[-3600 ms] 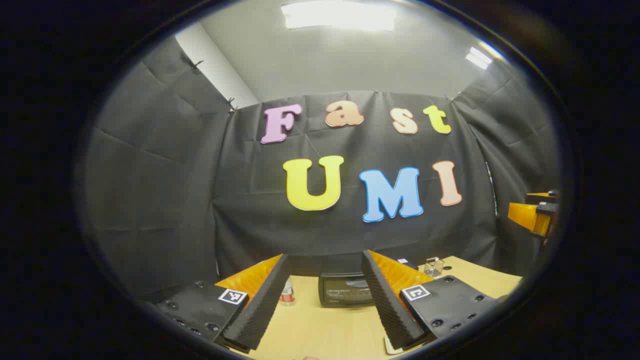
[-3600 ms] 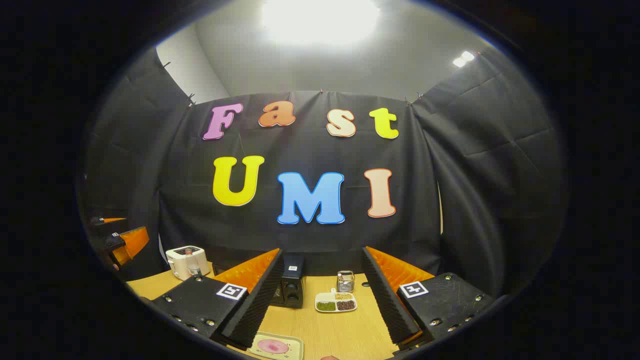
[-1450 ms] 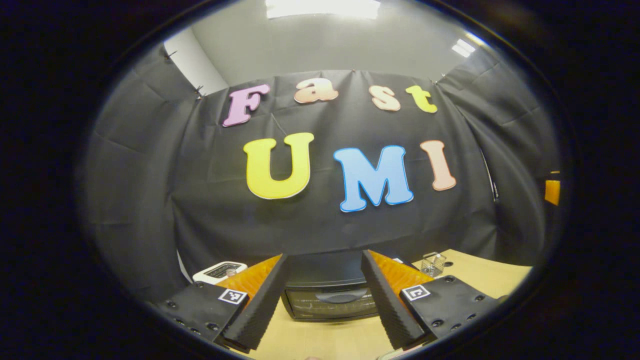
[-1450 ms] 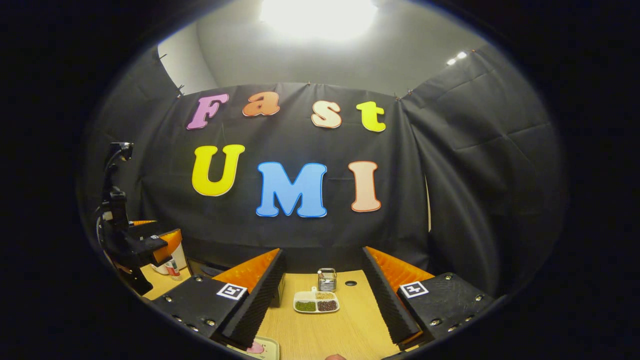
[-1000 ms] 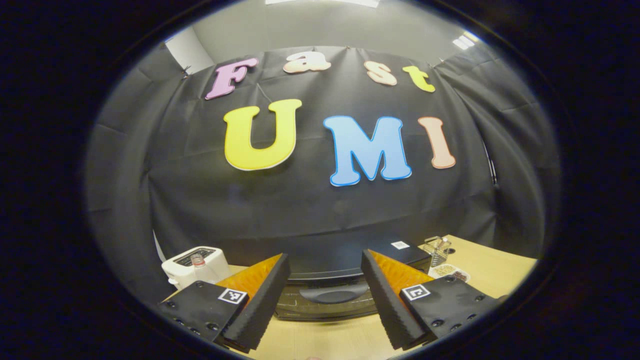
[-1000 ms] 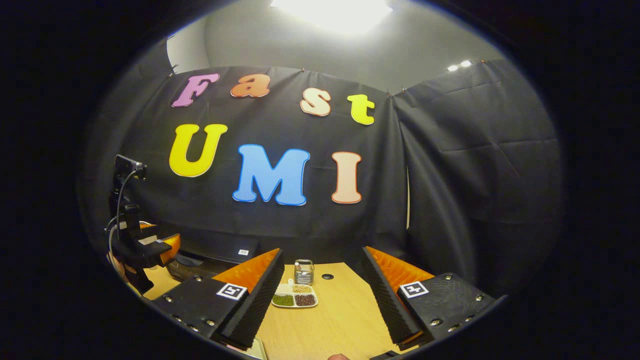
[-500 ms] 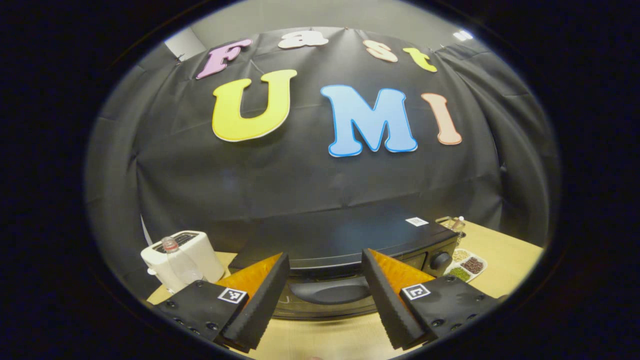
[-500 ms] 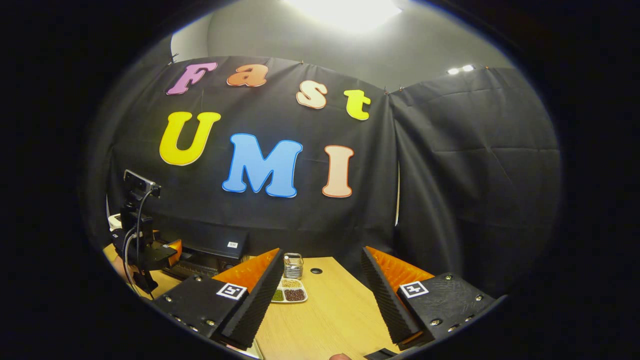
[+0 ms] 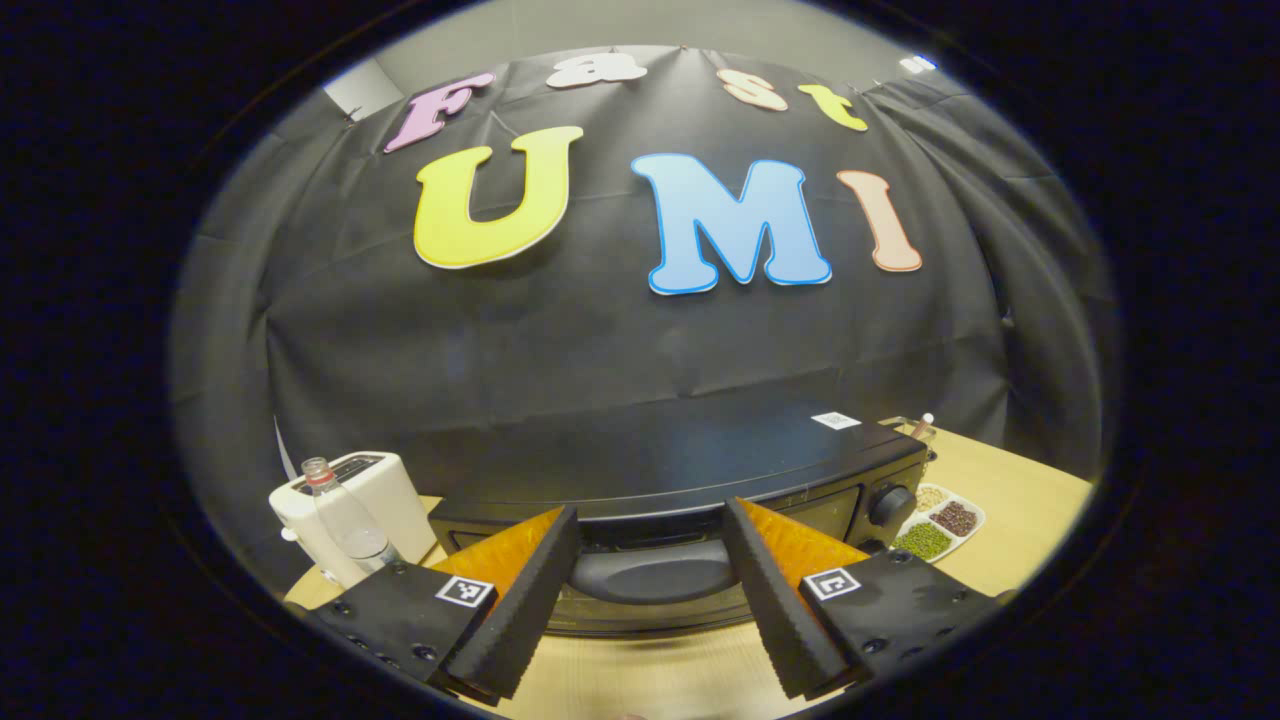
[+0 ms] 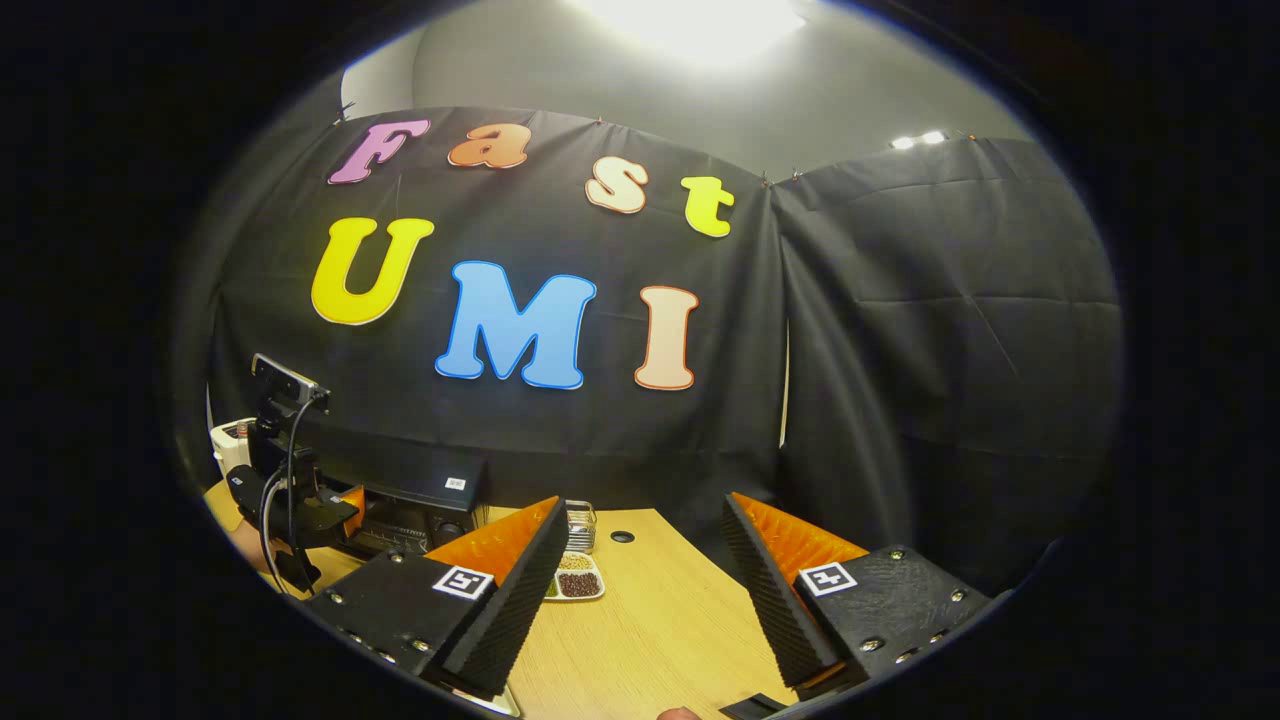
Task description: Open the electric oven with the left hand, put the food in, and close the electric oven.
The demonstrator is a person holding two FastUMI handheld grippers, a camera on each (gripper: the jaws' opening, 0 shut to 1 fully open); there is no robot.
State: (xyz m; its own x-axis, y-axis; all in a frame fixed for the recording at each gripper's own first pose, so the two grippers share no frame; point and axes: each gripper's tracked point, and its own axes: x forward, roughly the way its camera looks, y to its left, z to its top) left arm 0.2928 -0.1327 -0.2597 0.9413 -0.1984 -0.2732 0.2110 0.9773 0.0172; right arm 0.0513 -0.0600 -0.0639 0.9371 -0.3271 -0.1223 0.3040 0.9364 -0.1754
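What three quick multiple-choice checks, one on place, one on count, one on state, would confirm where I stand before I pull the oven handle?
1. Where does the clear plastic bottle with a red neck ring stand?
A. In front of the white toaster
B. On the black electric oven
C. In the divided dish

2. How many compartments of the white divided dish hold food?
A. One
B. Three
C. Five

3. How is the oven door?
A. Wide open
B. Removed
C. Closed

Answers: 1 A, the bottle overlaps the toaster's front. 2 B, pale, dark and green fillings show. 3 C, the oval black door handle sits against the oven front, between the open left gripper's fingers.
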